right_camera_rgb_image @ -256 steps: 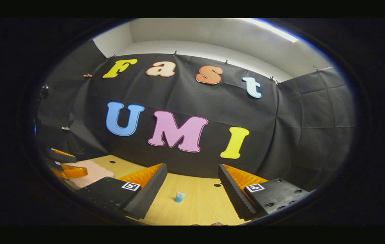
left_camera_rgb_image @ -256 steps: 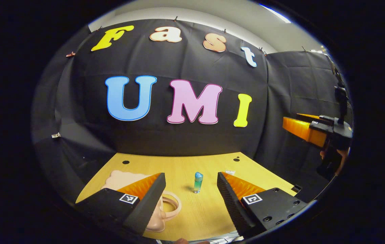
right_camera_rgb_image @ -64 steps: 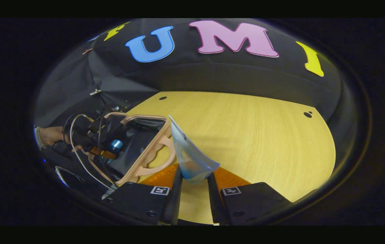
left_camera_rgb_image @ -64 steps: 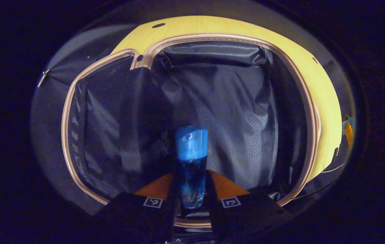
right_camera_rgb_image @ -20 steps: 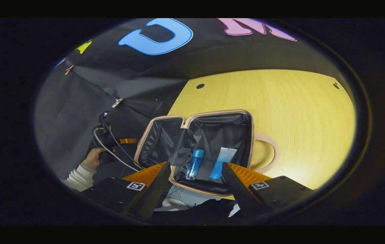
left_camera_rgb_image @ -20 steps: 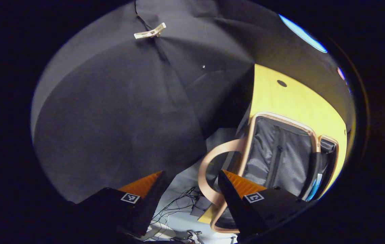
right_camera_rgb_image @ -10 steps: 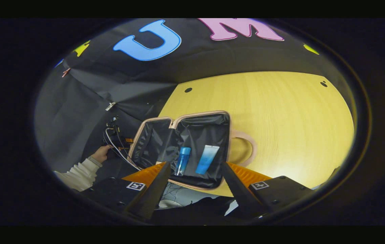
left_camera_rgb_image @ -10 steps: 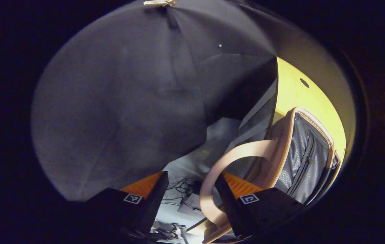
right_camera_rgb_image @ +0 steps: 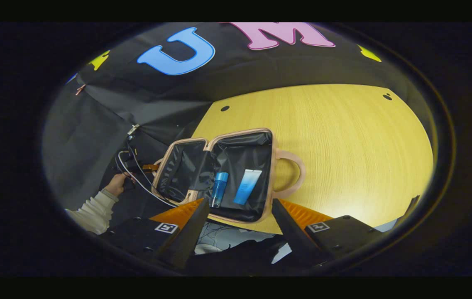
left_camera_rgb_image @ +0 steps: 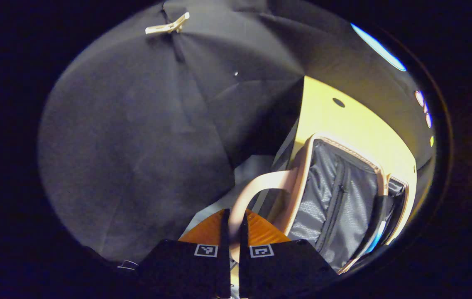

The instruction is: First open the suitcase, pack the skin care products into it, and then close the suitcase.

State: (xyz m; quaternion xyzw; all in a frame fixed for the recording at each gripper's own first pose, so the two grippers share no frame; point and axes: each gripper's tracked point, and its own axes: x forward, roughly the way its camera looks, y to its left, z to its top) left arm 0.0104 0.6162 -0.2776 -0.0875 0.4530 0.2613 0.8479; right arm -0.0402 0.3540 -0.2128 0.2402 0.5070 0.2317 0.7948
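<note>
Your left gripper (left_camera_rgb_image: pixel 232 226) is clamped on the lid handle (left_camera_rgb_image: pixel 256 187) of the suitcase (left_camera_rgb_image: pixel 335 195), both fingers pressing the pink loop. Your right gripper (right_camera_rgb_image: pixel 239 216) hangs above the table (right_camera_rgb_image: pixel 343 137) with its fingers spread wide, holding nothing. Below it the suitcase lies open near the table's edge, lid to the left. Inside the right half, a blue bottle (right_camera_rgb_image: pixel 218 189) and a pale blue tube (right_camera_rgb_image: pixel 247 181) lie side by side.
</note>
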